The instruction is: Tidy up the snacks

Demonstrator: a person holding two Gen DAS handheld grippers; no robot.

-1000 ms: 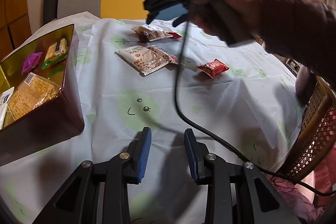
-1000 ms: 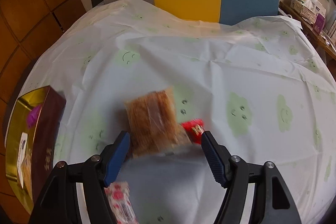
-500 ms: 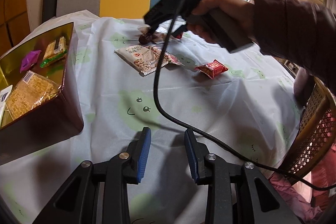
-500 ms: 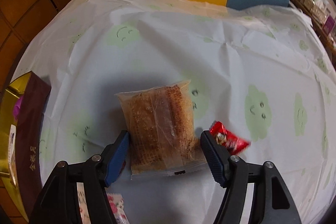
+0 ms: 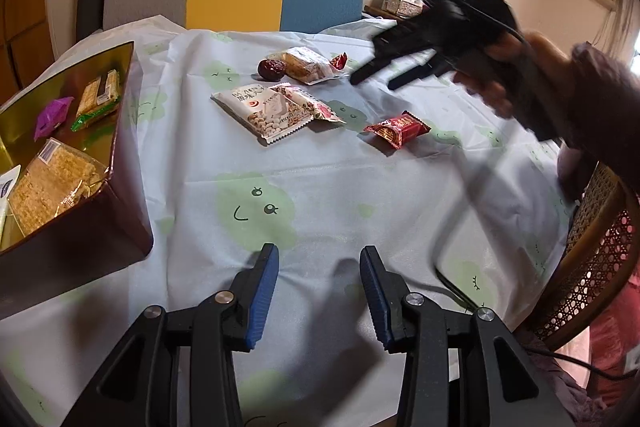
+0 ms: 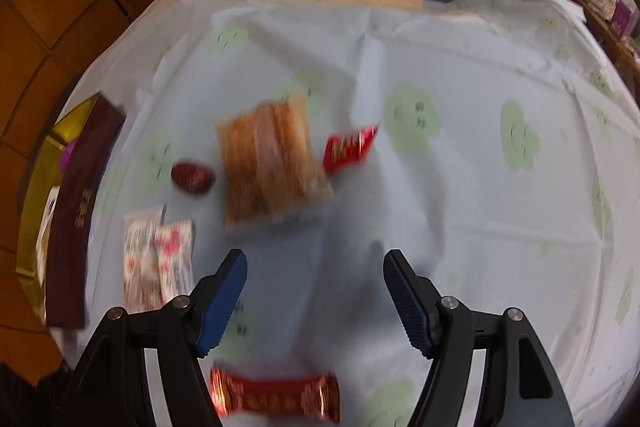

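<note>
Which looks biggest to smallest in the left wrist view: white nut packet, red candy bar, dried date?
1. white nut packet
2. red candy bar
3. dried date
The date lies farther from the camera, which may shrink it somewhat.

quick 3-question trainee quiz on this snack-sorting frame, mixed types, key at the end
1. True or false: the right gripper is shut on the clear-wrapped cake.
2. Which snack lies right beside the red date? A) the purple candy B) the clear-wrapped cake C) the long red bar
3. Fill in: the snacks already sorted lie inside the ____ at the table's left edge.

Key: 1 false, its jaws stand open over bare tablecloth, nothing between them. 2 B. 3 box, maroon outside and gold inside.
</note>
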